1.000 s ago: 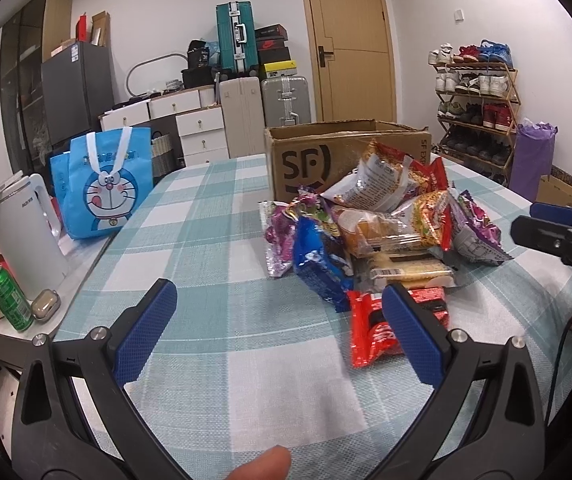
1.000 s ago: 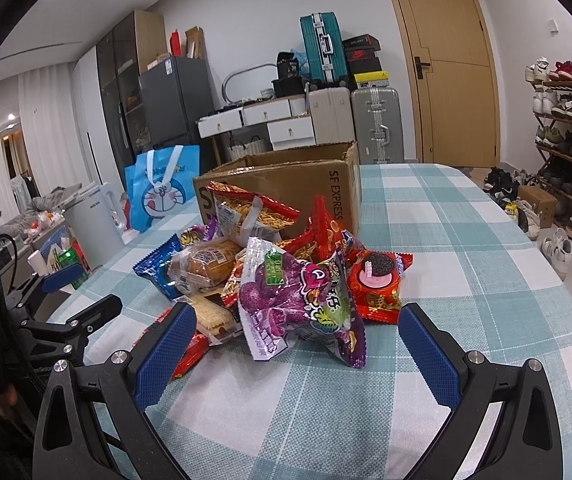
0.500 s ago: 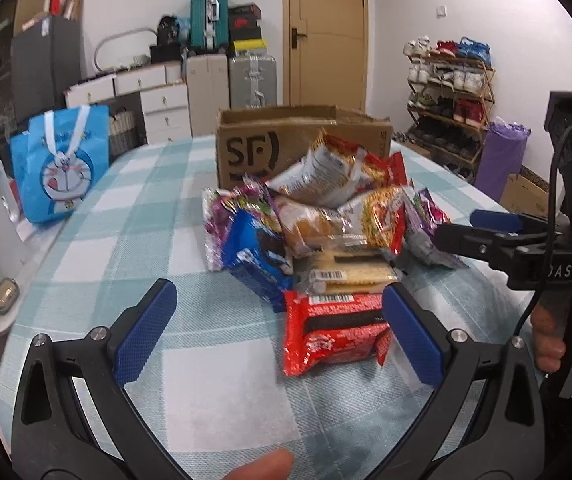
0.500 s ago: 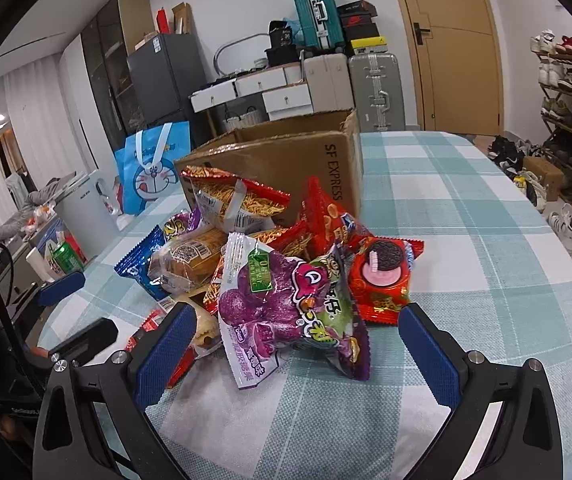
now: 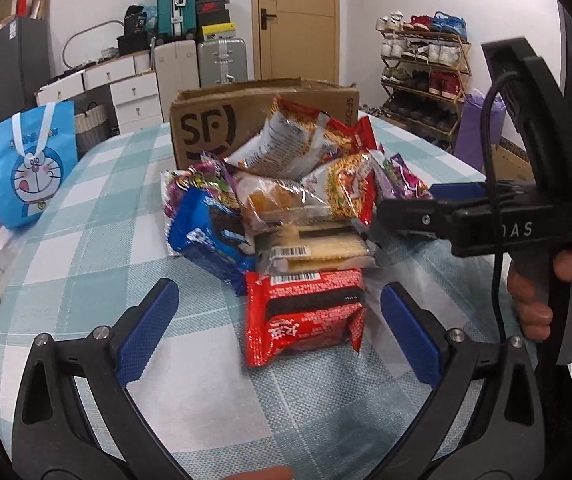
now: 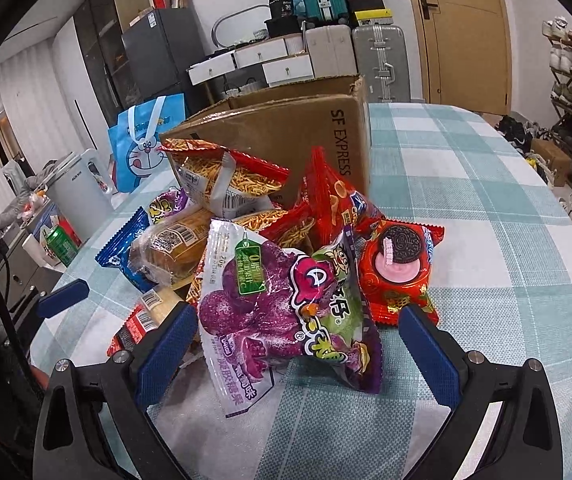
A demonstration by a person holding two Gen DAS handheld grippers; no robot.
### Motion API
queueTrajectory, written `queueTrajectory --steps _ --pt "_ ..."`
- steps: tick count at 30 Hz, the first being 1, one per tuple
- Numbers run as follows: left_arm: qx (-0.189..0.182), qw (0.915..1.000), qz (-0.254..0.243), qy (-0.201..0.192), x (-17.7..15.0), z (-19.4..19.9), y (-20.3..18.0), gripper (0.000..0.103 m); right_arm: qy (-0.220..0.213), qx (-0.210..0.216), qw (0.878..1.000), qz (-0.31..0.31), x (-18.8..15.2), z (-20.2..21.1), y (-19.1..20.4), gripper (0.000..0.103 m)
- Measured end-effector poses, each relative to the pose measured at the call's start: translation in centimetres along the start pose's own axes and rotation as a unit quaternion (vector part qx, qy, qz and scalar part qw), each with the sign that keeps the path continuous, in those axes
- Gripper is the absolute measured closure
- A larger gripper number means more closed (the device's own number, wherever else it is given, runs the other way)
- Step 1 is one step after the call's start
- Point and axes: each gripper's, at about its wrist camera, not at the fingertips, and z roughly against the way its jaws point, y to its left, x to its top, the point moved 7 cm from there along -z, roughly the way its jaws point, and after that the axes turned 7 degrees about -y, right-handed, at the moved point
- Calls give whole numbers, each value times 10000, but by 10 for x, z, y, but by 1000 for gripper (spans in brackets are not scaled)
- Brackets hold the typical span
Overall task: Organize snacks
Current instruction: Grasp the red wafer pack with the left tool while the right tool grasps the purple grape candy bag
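A pile of snack packets lies on the checked tablecloth in front of an open cardboard box (image 5: 246, 116) (image 6: 286, 136). My left gripper (image 5: 278, 320) is open, and a red cookie packet (image 5: 305, 312) lies between its blue fingers. Behind that packet are a cracker pack (image 5: 317, 248), a blue cookie packet (image 5: 210, 240) and a bread packet (image 5: 274, 200). My right gripper (image 6: 297, 340) is open around a purple candy bag (image 6: 282, 304). A red sandwich-cookie packet (image 6: 397, 264) sits just right of that bag. The right gripper (image 5: 425, 208) also shows from the side in the left wrist view, held by a hand.
A blue cartoon bag (image 5: 34, 160) (image 6: 146, 144) stands at the table's left edge. A white kettle (image 6: 78, 196) and a green can (image 6: 60, 244) sit off the table's left side. A shoe rack (image 5: 425, 80), suitcases (image 5: 218, 60) and a door (image 5: 297, 20) line the back. Open tablecloth (image 6: 485, 200) stretches right.
Both grippers have moved in toward the pile. The red cookie packet now lies between the left fingers and the purple candy bag between the right fingers. Both stay open.
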Motion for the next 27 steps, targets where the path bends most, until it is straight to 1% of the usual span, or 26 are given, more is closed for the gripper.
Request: queueTrajectory --steps 1,2,3,6,9,10,11,12,13,16,18,21,23,25,27 --pt "-26 10000 -11 55 -2 -3 -2 2 25 -5 10000 -21 -1 -1 0 1" --pt "-56 9999 -35 89 -3 -6 -4 4 52 -12 10000 -45 -2 -2 -1 2" --pt "-83 9999 -73 121 -3 -8 -6 8 89 1 9999 -47 -3 -3 -1 7" --pt "-128 9997 -88 211 -4 -12 -7 10 260 30 9996 -84 -7 -8 -2 14" --pt "-256 9992 31 311 -6 -19 -6 16 271 61 9996 -110 -8 -8 -3 17" --pt "-275 9989 86 362 -7 -21 -4 17 249 89 9996 -110 -8 -8 -2 22" --pt "-268 9988 127 395 -7 -23 -3 20 253 111 9996 -108 -9 -8 -2 24" --pt "-284 9987 151 399 -7 -24 -2 20 269 114 9995 -91 -10 -8 -1 29" --pt "-306 9986 154 390 -7 -24 -2 20 272 94 9996 -56 -10 -8 0 34" --pt "-292 9988 88 378 -6 -27 -2 20 167 95 9998 97 -11 -4 5 43" --pt "-302 9986 107 414 -7 -28 -1 20 118 86 9997 174 -12 -1 8 45" --pt "-342 9982 176 454 -8 -29 3 20 12 83 9997 242 -13 6 13 51" --pt "-369 9980 193 471 -8 -31 4 20 -86 132 9996 248 -14 12 15 52" --pt "-383 9979 176 486 -8 -29 3 20 -291 173 9991 249 -11 19 16 52" --pt "-403 9980 121 477 -8 -29 1 24 -348 192 9990 182 -10 22 14 52"
